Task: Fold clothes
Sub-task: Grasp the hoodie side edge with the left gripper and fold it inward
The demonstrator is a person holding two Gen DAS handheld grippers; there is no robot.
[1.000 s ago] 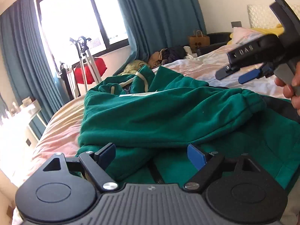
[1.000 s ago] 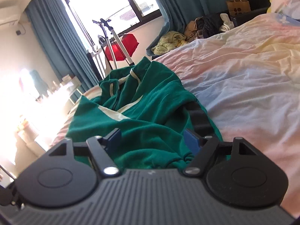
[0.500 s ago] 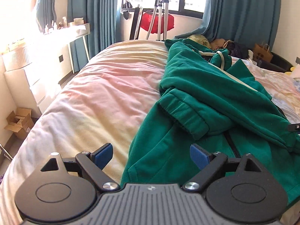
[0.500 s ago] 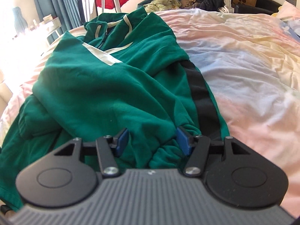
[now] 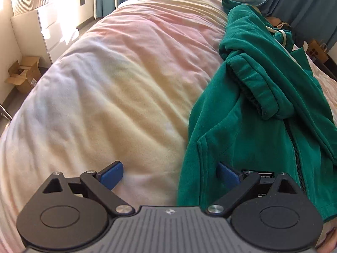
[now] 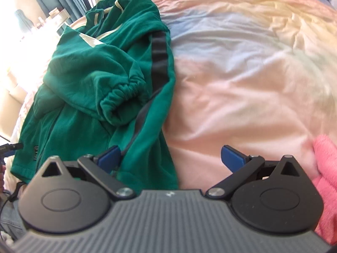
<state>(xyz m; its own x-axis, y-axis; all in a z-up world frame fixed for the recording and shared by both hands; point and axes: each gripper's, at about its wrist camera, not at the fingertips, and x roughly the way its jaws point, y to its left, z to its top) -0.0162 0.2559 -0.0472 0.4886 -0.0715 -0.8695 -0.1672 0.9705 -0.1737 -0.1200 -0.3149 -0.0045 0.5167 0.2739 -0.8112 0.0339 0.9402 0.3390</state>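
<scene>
**Green jacket lies down the middle of the bed, bare sheet on both sides**

Green jacket (image 5: 263, 109) is spread lengthwise on the pastel sheet (image 5: 118, 88), both sleeves folded in over the body, collar end away from me and hem nearest me. From my left gripper (image 5: 169, 174), its jaws opening, I see the jacket's left long edge running up the sheet; that edge and the hem corner sit between the blue pads (image 5: 110, 176), which press on nothing. One cuff (image 5: 259, 97) lies on the chest just beside the zip (image 5: 296, 149). Left of that edge the sheet is bare out to the mattress side, with white drawers (image 5: 40, 33) and a cardboard box (image 5: 25, 76) on the floor beyond.

From my right gripper (image 6: 170, 158), jaws likewise opening, the jacket's other long edge, marked by a black stripe (image 6: 159, 57), comes down between the pads; the left pad is just beside the cloth and I cannot tell whether it touches. The gathered cuff (image 6: 120, 97) of the second sleeve lies near the stripe. Right of this edge the sheet is open and wrinkled, except for a pink fluffy item (image 6: 324, 168) at the near right
</scene>
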